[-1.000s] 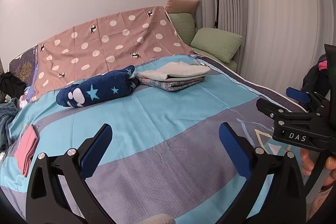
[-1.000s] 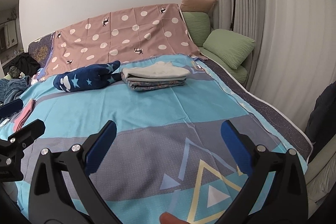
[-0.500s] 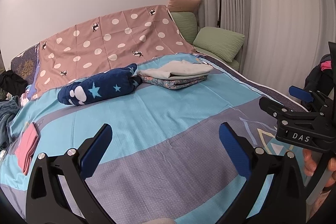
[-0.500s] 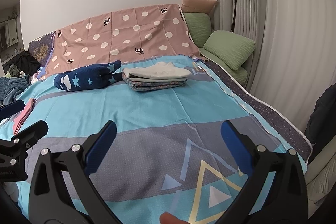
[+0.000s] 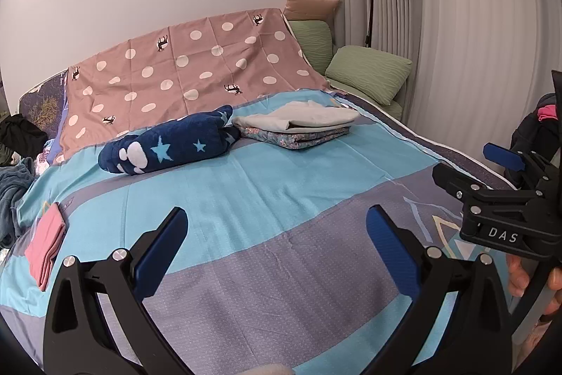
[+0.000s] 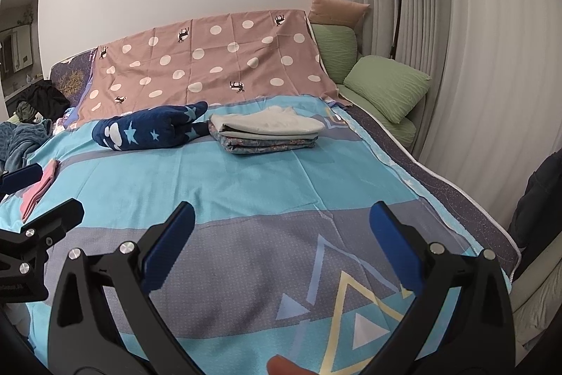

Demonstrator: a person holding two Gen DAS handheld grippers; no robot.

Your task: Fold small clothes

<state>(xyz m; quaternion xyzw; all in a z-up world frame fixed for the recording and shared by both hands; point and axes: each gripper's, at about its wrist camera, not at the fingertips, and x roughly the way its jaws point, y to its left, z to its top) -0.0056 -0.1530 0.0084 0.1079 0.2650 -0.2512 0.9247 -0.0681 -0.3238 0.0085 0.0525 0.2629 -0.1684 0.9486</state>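
My left hand-held gripper has swung slightly left, so the green pillow sits further right; the right hand-held gripper seems barely lifted.

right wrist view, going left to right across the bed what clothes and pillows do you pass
pink folded cloth → navy star blanket roll → folded stack with the grey piece on top → green pillow
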